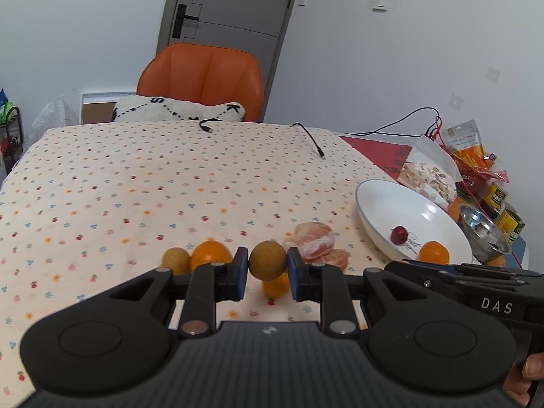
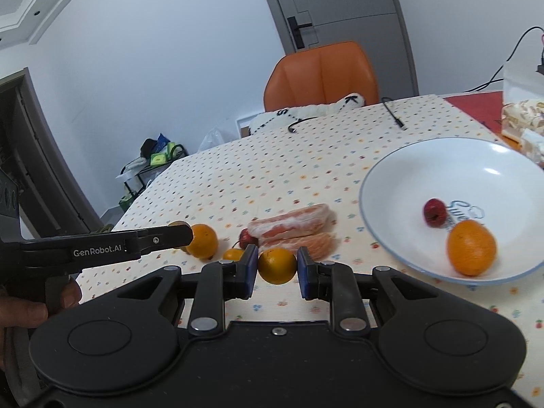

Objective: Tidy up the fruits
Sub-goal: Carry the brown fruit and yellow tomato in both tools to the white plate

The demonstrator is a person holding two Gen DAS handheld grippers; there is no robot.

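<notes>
The white bowl point(image 2: 401, 170) holds a red fruit point(image 2: 434, 212) and a small orange point(image 2: 471, 248). Left tool point(image 1: 268, 273) grips a brown round fruit point(image 1: 268, 260); right tool point(image 2: 277, 272) grips an orange kumquat point(image 2: 277, 265), both above the bench point(image 1: 136, 176). Peeled segments point(image 2: 292, 229) lie just beyond.

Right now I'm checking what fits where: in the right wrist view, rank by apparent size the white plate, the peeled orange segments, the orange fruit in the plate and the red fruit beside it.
1. White plate
2. Peeled orange segments
3. Orange fruit in the plate
4. Small red fruit

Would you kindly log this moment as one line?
left claw: holds brown fruit | right claw: holds orange | plate: cherry, orange
</notes>
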